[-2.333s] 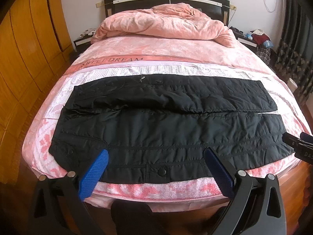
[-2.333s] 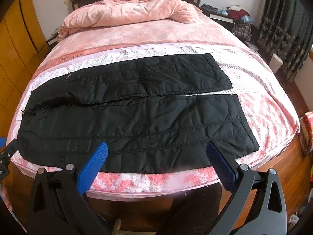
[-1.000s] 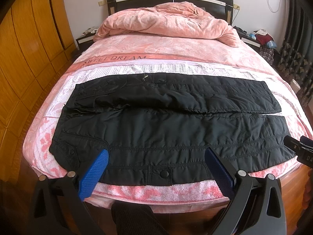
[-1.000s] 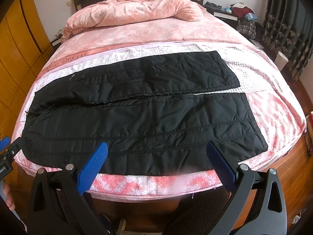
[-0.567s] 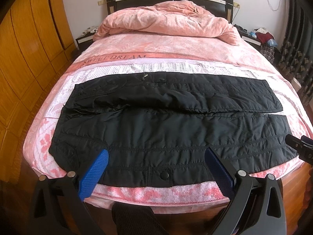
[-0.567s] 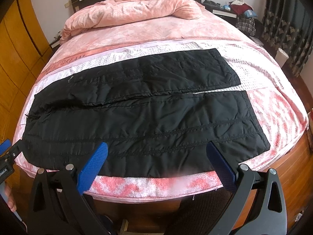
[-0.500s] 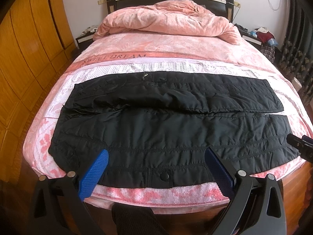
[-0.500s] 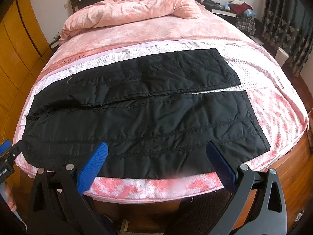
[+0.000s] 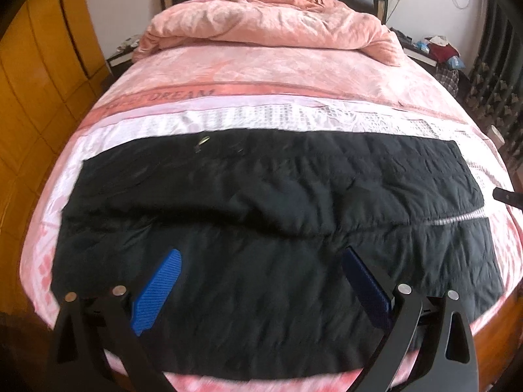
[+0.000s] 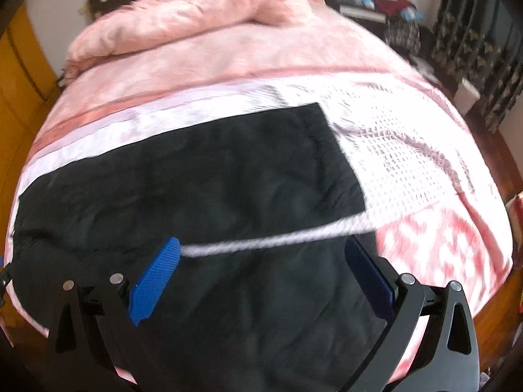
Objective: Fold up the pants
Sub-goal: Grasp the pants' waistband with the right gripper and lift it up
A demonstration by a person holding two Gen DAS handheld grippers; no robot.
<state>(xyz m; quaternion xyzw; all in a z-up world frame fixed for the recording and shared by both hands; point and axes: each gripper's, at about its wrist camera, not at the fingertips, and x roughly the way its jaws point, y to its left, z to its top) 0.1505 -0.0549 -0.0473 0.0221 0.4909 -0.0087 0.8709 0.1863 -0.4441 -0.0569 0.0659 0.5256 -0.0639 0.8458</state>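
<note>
Across the near end of a pink bed (image 9: 294,75), black padded pants (image 9: 261,196) lie flat with legs side by side, ready for folding, while the left gripper (image 9: 261,261) and right gripper (image 10: 261,251) hover wide-fingered above the near leg, holding nothing.

The bed (image 9: 294,75) is covered by a pink patterned bedspread (image 9: 327,98) with a white band across it. A crumpled pink quilt (image 9: 271,23) lies at the bed's head end against the dark headboard. Black pants (image 9: 268,215) lie spread flat across the bed's foot end, the two legs side by side, a strip of bedspread showing between them
</note>
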